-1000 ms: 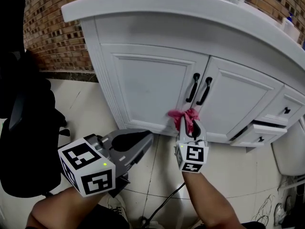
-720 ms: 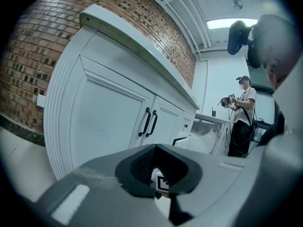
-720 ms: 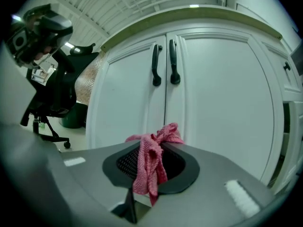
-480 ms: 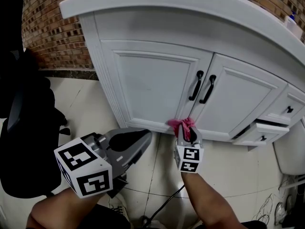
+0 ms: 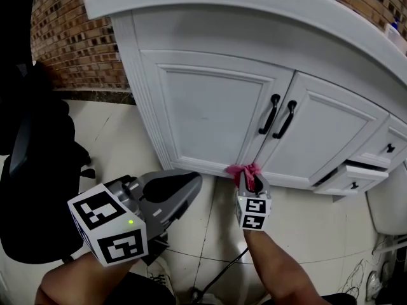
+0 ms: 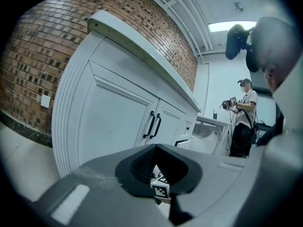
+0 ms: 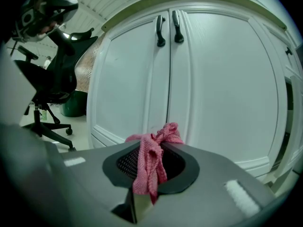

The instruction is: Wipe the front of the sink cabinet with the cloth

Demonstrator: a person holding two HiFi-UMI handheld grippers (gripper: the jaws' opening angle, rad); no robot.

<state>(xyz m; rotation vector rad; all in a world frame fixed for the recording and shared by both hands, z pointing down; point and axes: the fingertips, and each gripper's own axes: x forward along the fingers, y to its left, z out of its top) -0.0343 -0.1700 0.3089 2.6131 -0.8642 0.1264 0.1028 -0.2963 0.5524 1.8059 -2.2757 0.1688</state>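
The white sink cabinet has two doors with black handles. A pink cloth is bunched against the bottom rail, where the two doors meet. My right gripper is shut on that cloth, which also shows in the right gripper view as the pink cloth hanging from the shut jaws in front of the cabinet doors. My left gripper hangs low and to the left, off the cabinet, jaws shut and holding nothing. In the left gripper view the cabinet stands ahead.
A black office chair stands at the left on the tiled floor. A drawer at the lower right stands slightly open. A brick wall runs behind. A cable lies on the floor below. Another person stands far off.
My right gripper has slid the pink cloth down the door seam, from just below the handles to the cabinet's bottom rail. The left gripper stayed almost still.
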